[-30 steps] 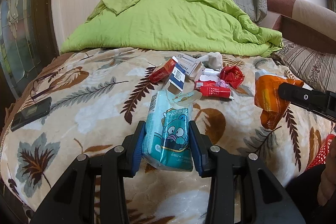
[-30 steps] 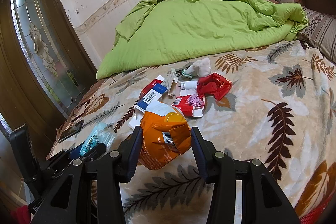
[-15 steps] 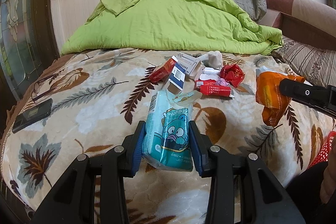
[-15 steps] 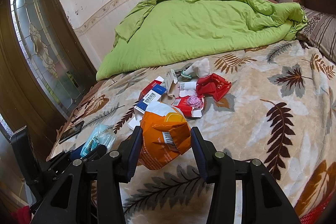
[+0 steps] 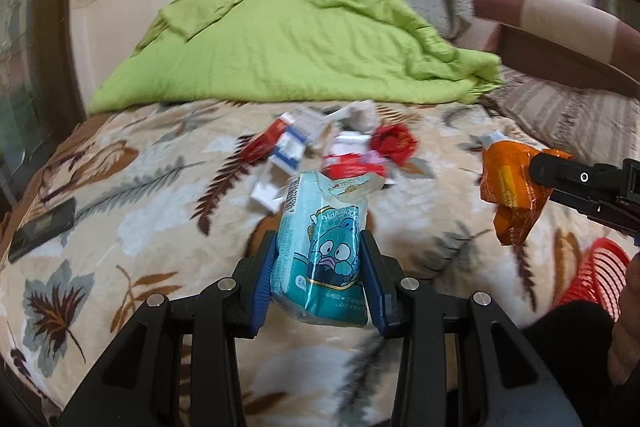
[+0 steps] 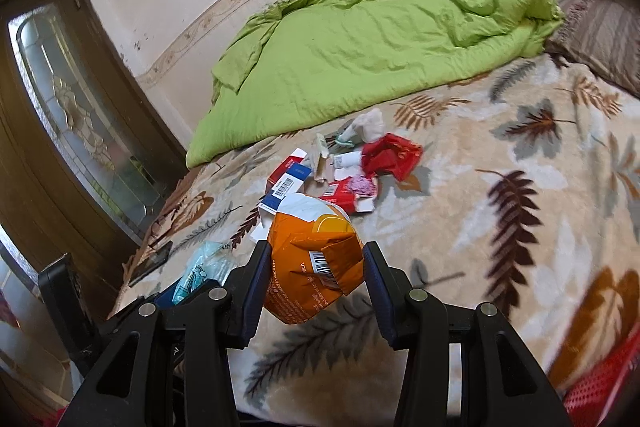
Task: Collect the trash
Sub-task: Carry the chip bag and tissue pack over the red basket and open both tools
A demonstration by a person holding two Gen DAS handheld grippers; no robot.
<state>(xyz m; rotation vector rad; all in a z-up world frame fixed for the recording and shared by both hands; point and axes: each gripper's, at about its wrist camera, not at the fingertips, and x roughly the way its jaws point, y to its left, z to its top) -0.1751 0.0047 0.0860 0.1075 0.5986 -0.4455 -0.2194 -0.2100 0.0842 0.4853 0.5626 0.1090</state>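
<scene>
Above the bed [image 5: 120, 227] | left claw [image 5: 320, 267] grips teal packet [image 5: 324, 247]; right claw [image 6: 314, 279] grips orange bag [image 6: 312, 267] | keep both squeezed, carry to red basket [image 5: 600, 279], release inside.

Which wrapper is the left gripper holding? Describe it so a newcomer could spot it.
Start at the leaf-print blanket, in front of the green quilt. Nearer than the litter pile, the left gripper clamps a teal packet. Only it carries a blue cartoon face; the other held bag is orange.
</scene>
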